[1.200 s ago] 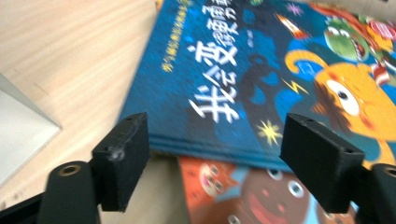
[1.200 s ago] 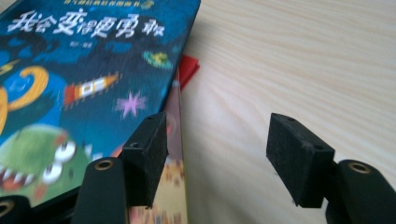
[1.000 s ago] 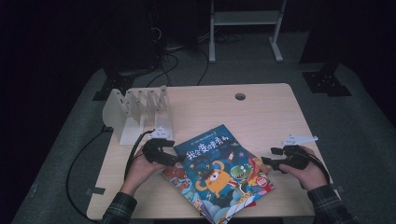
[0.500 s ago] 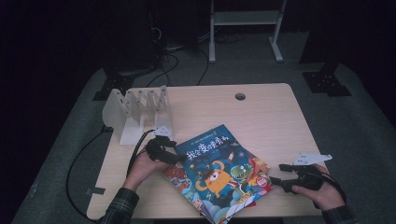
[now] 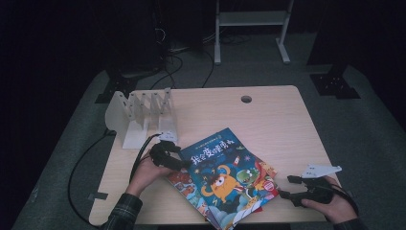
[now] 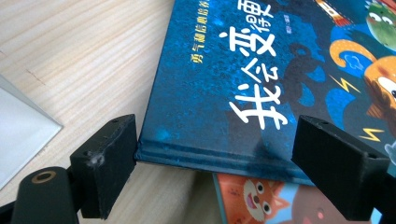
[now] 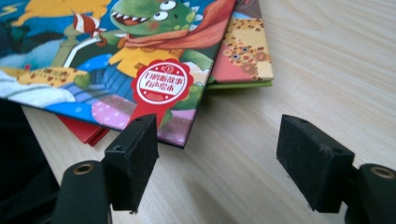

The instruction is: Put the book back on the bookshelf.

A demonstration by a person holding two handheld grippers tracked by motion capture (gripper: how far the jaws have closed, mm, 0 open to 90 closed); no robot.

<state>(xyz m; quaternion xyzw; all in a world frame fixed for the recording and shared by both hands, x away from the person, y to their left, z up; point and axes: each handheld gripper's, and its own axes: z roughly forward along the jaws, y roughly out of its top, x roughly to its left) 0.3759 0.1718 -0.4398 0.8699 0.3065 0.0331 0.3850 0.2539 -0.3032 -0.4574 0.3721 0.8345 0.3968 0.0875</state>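
The left gripper [image 5: 168, 155] holds its jaws wide around the spine corner of the blue hardcover picture book [image 5: 225, 175], one pad touching the edge. The right gripper [image 5: 293, 188] has just been opening, jaws wide and empty beside the book's lower corner. The book tops a small stack on the pale wooden desk [image 5: 268, 120], near a white slotted rack [image 5: 141, 112]; grey carpet and dark surroundings lie beyond.

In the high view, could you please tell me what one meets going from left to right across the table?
White rack → left gripper → blue picture book on top of the stack → right gripper.
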